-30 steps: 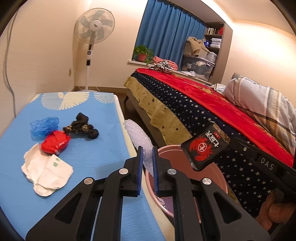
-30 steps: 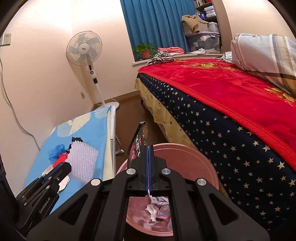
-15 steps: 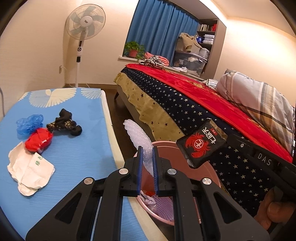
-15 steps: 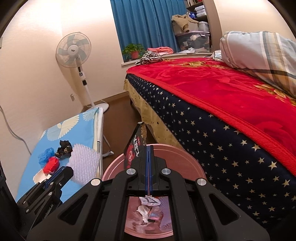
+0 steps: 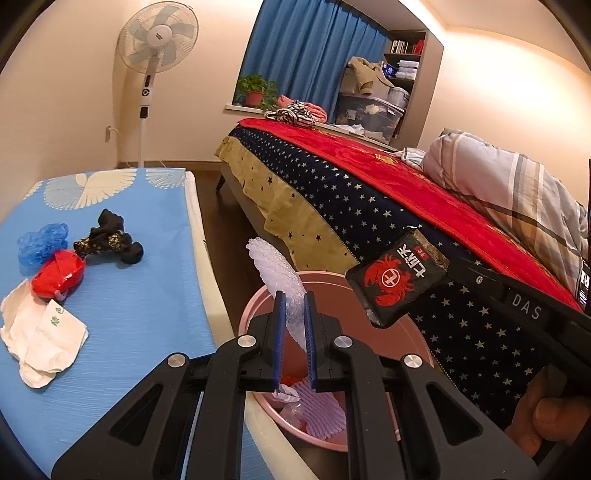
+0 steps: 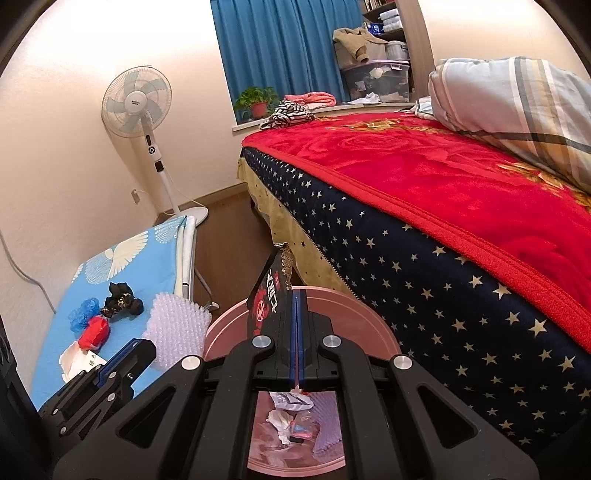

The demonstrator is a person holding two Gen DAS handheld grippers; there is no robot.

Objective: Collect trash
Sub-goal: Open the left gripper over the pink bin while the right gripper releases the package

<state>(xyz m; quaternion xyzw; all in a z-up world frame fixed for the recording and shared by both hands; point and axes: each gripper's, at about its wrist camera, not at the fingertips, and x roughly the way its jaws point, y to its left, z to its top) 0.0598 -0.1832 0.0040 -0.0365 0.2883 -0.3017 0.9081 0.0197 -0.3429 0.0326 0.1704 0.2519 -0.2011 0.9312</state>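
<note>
1. The bubble wrap (image 5: 280, 284) is clamped between the blue pads of the left gripper (image 5: 294, 341); its free end sticks up toward 11 o'clock, above the rim of the pink bin (image 5: 325, 278).
2. The black crab-print packet (image 5: 397, 280) is pinched at one edge by the right gripper (image 6: 296, 341), whose fingers are pressed fully together on it; it hangs over the bin's far rim, at 2 o'clock from the left gripper.
3. The pink bin stands on the floor between the tabletop (image 5: 147, 314) and the bed (image 5: 369, 206). Inside lie crumpled white paper (image 6: 290, 400), a purple foam sheet (image 5: 325, 413) and other scraps.
4. On the blue tabletop, at 9 to 10 o'clock from the left gripper, lie white paper wrappers (image 5: 40, 336), a red wrapper (image 5: 57, 277) touching them, a blue plastic wad (image 5: 42, 242) and a black crumpled piece (image 5: 109, 240), all close together.
5. A thumb (image 5: 554, 413) of the hand on the right gripper's handle shows at 4 o'clock.
6. A standing fan (image 5: 157, 33) is by the far wall at 11 o'clock, and blue curtains (image 5: 314, 55) at 12.
</note>
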